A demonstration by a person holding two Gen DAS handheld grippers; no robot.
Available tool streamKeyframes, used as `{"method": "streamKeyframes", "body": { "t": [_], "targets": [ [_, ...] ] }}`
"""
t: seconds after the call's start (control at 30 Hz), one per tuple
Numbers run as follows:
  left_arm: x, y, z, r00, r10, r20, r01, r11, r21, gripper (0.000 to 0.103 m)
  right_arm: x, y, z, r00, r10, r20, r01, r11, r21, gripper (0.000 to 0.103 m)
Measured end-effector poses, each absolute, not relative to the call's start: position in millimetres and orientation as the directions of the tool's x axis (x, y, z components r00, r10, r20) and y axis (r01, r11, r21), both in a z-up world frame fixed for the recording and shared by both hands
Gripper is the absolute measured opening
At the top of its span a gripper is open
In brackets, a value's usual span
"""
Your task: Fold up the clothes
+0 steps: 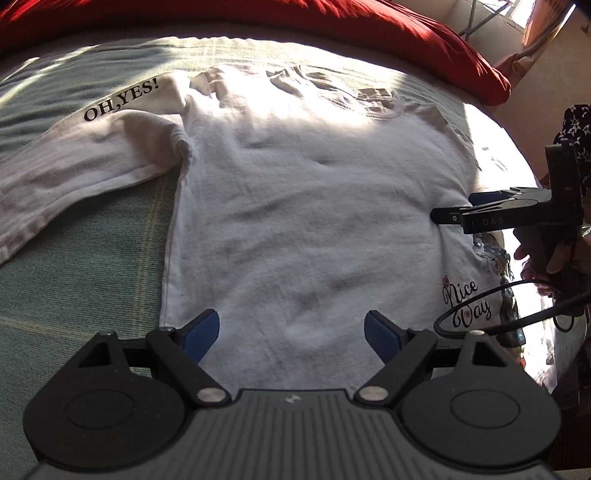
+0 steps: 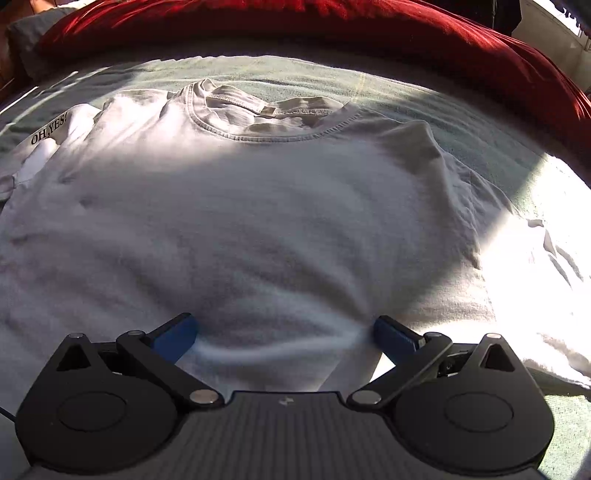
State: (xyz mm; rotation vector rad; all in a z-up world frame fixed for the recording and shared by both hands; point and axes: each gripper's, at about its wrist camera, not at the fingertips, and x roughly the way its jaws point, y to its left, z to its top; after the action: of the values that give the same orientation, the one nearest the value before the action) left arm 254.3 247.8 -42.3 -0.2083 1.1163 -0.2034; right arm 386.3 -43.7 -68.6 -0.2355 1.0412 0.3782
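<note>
Green bedspread (image 1: 85,236): both hand-held grippers (left (image 1: 291,334), right (image 2: 284,338)) angled down over white shirt (image 1: 306,206), jaws apart.

both wrist views look steeply down, close, sharing the shirt (image 1: 314,206).

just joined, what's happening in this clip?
A person with a handheld claw in each hand is starting to fold a white long-sleeved cotton shirt laid flat on a pale green bedspread, with a red blanket behind it. One sleeve printed "OH,YES!" is spread out to the side. The left claw is open above the hem; the right claw is open over the body, at a small ridge of cloth. Nothing gripped yet.
</note>
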Motion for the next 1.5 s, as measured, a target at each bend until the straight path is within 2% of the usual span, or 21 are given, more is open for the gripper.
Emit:
{"method": "streamKeyframes", "body": {
  "t": [0.23, 0.37, 0.53, 0.57, 0.7, 0.8, 1.0, 1.07, 1.17, 1.23, 1.5],
  "targets": [
    [247, 251, -53, 0.408, -0.259, -0.876, -0.036, 0.954, -0.299, 0.085, 388, -44, -68, 0.442, 0.195, -0.876, -0.416, 0.909, -0.008, 0.103],
    [244, 262, -46, 0.401, -0.226, -0.888, -0.058, 0.961, -0.271, 0.085, 388, -45, -68, 0.441, 0.196, -0.876, -0.418, 0.908, -0.007, 0.103],
    [245, 306, -32, 0.447, -0.147, -0.882, -0.216, 0.939, -0.266, 0.083, 391, -42, -67, 0.425, 0.184, -0.886, -0.419, 0.908, -0.012, 0.103],
    [246, 318, -30, 0.458, -0.125, -0.88, -0.261, 0.928, -0.268, 0.08, 393, -41, -66, 0.415, 0.178, -0.892, -0.418, 0.908, -0.014, 0.103],
    [245, 381, -29, 0.502, -0.051, -0.864, -0.469, 0.823, -0.321, 0.05, 397, -36, -60, 0.377, 0.156, -0.913, -0.421, 0.907, -0.019, 0.103],
    [236, 433, -34, 0.532, 0.0, -0.846, -0.624, 0.675, -0.393, 0.036, 393, -30, -51, 0.366, 0.17, -0.915, -0.446, 0.895, -0.013, 0.103],
    [198, 504, -54, 0.591, 0.062, -0.804, -0.766, 0.355, -0.536, 0.036, 383, -7, -35, 0.337, 0.241, -0.91, -0.511, 0.859, 0.038, 0.103],
    [181, 524, -68, 0.613, 0.073, -0.787, -0.78, 0.212, -0.589, 0.036, 381, 7, -31, 0.33, 0.263, -0.906, -0.536, 0.843, 0.049, 0.103],
    [165, 539, -86, 0.627, 0.097, -0.773, -0.779, 0.1, -0.619, 0.036, 381, 25, -29, 0.324, 0.282, -0.903, -0.563, 0.825, 0.056, 0.103],
    [161, 545, -92, 0.649, 0.109, -0.753, -0.761, 0.066, -0.646, 0.035, 382, 36, -27, 0.321, 0.288, -0.902, -0.572, 0.818, 0.058, 0.103],
    [179, 567, -97, 0.666, 0.133, -0.734, -0.745, 0.14, -0.652, 0.036, 387, 66, -26, 0.311, 0.296, -0.903, -0.568, 0.82, 0.072, 0.103]
  ]
}}
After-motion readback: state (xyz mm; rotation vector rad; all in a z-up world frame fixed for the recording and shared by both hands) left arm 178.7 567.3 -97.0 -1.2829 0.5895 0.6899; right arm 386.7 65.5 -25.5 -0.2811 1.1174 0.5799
